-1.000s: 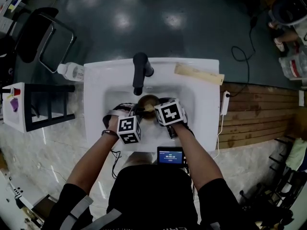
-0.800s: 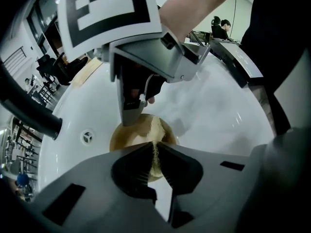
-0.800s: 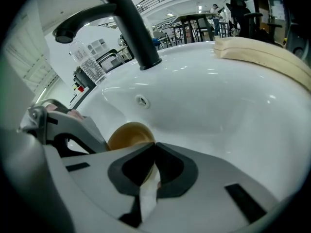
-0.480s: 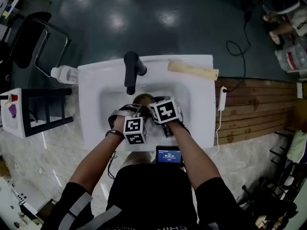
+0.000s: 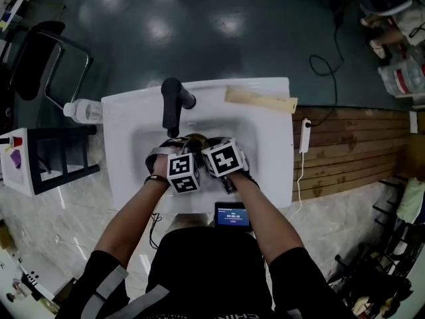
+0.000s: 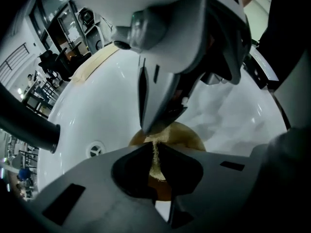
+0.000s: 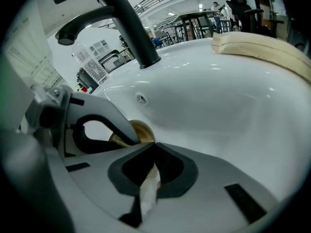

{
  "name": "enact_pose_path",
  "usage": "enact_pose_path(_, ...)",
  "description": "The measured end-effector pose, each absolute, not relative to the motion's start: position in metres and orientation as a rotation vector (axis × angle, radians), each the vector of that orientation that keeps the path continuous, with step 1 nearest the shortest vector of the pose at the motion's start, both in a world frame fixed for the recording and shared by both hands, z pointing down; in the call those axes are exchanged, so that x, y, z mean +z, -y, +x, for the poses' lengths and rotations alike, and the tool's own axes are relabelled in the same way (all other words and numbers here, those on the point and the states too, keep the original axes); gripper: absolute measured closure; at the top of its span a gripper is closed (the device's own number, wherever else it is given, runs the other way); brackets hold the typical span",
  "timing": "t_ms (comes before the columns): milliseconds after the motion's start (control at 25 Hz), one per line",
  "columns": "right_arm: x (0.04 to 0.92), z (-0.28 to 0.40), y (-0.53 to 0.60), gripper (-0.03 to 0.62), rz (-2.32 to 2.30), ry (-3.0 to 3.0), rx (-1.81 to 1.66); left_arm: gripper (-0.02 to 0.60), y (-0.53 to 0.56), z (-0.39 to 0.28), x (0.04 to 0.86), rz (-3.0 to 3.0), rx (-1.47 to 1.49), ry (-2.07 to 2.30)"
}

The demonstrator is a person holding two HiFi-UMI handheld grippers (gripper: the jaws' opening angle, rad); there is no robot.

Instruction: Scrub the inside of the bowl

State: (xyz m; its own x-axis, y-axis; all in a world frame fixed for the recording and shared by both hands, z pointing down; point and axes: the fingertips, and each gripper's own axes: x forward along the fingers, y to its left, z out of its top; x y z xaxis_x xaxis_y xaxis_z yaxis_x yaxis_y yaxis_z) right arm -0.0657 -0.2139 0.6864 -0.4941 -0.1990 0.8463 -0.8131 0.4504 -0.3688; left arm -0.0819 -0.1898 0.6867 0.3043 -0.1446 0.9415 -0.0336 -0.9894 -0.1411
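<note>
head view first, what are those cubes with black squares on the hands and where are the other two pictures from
It looks down from a camera on the person's head. Each hand holds a two-jaw gripper; the marker cubes are parts of them. The other two pictures come from cameras on those grippers. In the white sink, below the black tap, is a golden-brown bowl. The left gripper is clamped on its rim; the right gripper pinches a whitish piece, probably a cloth. A pale wooden board lies on the sink's rim.

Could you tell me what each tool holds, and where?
Left tool pinches the brown-gold round bowl by its rim; right tool clamps a white cloth-like scrap, part unclear.
</note>
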Motion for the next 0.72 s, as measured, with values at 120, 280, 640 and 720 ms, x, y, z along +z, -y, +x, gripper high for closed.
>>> enact_pose_path(120,0.684,-0.068,0.214,0.576,0.832,1.965,1.032,0.561,0.202,-0.081,0.683,-2.448,-1.788,-0.198)
enact_pose_path(280,0.682,-0.072,0.213,0.576,0.812,1.975,1.029,0.561,0.214,-0.091,0.688,-2.427,-1.815,-0.267)
enact_pose_path(640,0.683,-0.070,0.214,0.576,0.820,1.956,1.016,0.561,0.221,-0.110,0.678,-2.391,-1.816,-0.333)
enact_pose_path(720,0.683,-0.070,0.214,0.576,0.824,1.950,1.013,0.561,0.217,-0.117,0.675,-2.384,-1.821,-0.325)
